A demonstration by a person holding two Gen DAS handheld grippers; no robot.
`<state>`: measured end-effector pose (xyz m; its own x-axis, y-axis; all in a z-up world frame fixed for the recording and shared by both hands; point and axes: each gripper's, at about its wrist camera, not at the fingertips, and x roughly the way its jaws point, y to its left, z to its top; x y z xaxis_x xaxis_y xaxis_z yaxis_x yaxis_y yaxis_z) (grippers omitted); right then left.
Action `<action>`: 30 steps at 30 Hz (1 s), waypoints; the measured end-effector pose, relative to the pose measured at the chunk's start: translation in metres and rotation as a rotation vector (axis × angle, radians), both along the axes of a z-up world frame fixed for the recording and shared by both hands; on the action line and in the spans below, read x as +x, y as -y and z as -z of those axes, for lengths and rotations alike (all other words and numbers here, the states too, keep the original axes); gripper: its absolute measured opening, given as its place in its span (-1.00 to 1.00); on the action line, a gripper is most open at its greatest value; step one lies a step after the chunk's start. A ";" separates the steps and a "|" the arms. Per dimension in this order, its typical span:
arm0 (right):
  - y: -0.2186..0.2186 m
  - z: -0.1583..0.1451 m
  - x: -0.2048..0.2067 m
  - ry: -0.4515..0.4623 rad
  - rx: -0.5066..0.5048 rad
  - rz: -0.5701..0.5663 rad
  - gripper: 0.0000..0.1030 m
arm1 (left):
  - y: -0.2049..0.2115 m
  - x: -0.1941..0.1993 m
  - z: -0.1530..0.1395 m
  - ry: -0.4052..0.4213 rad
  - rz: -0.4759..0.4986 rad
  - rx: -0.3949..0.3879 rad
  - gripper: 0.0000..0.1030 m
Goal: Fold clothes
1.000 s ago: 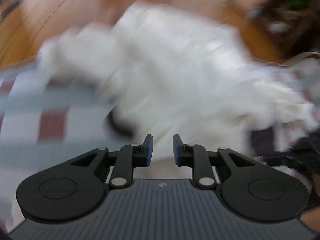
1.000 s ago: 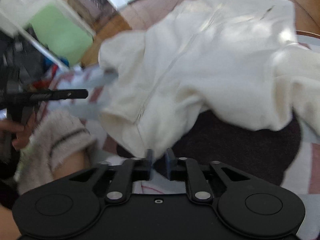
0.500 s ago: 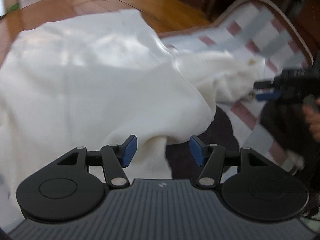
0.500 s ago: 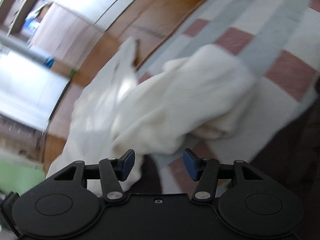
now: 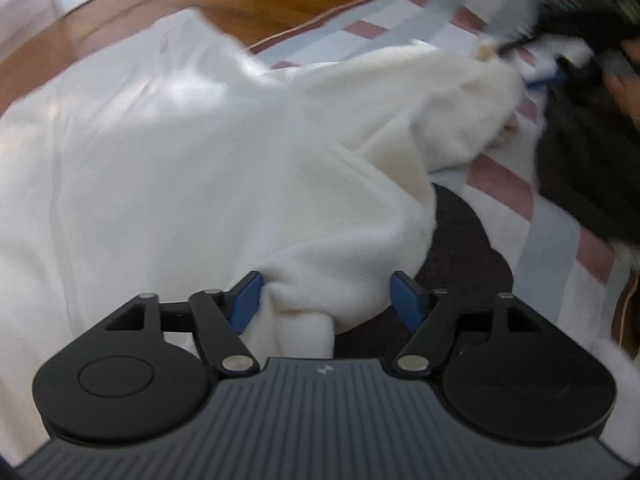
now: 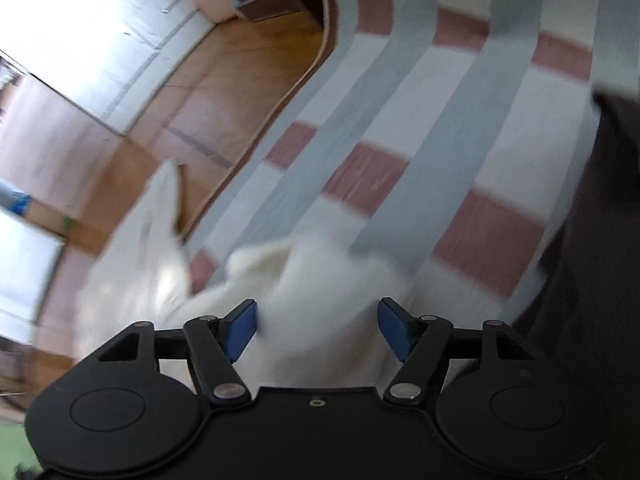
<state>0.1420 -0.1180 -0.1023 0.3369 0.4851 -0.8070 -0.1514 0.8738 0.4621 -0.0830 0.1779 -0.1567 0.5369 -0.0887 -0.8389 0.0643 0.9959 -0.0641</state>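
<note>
- A white fleece garment [image 5: 224, 168] is seen.
- The rug [image 6: 460, 128] is patterned in white, grey-blue stripes and dusty-red blocks.
- Blue pads [image 5: 246, 300] are carried on black gripper fingers.
- The wooden floor [image 6: 224, 92] is coloured orange-brown.

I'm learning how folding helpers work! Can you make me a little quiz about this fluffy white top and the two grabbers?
1. True or false: the white fleece top lies partly on a checked blanket.
2. What sits between the jaws of the left gripper? A) a fold of the white top B) a sock C) nothing
3. Fill in: beyond the blanket's edge the floor is made of ____.

Key: 1 true. 2 A; the jaws are opening and only one blue pad meets the cloth. 3 wood. The right gripper is also opening its jaws over the white top.
</note>
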 end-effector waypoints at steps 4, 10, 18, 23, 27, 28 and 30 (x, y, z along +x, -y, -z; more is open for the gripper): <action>-0.031 0.013 0.022 -0.051 -0.249 -0.182 0.58 | 0.003 -0.003 0.008 0.023 0.046 0.026 0.59; -0.026 -0.010 0.012 0.088 -0.093 -0.184 -0.70 | -0.002 -0.018 0.006 0.113 0.006 0.183 -0.72; 0.022 -0.100 -0.015 0.516 -0.148 0.016 -0.28 | -0.030 -0.028 -0.020 0.168 -0.146 -0.007 -0.73; 0.015 -0.042 -0.002 0.379 -0.458 -0.025 -0.27 | -0.035 -0.024 -0.009 0.101 -0.140 -0.109 -0.68; 0.017 -0.032 0.005 0.307 -0.374 -0.010 -0.09 | -0.036 -0.020 -0.009 0.103 -0.124 -0.126 -0.58; 0.017 -0.032 0.008 0.288 -0.350 -0.008 0.01 | -0.036 -0.022 -0.010 0.108 -0.125 -0.138 -0.53; 0.019 -0.028 0.019 0.254 -0.324 0.006 0.26 | -0.040 -0.025 -0.012 0.110 -0.133 -0.172 -0.46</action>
<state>0.1614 -0.1367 -0.0742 0.5471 0.2172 -0.8084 -0.2202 0.9691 0.1114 -0.1080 0.2182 -0.1443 0.6404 -0.1471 -0.7538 -0.0512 0.9711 -0.2330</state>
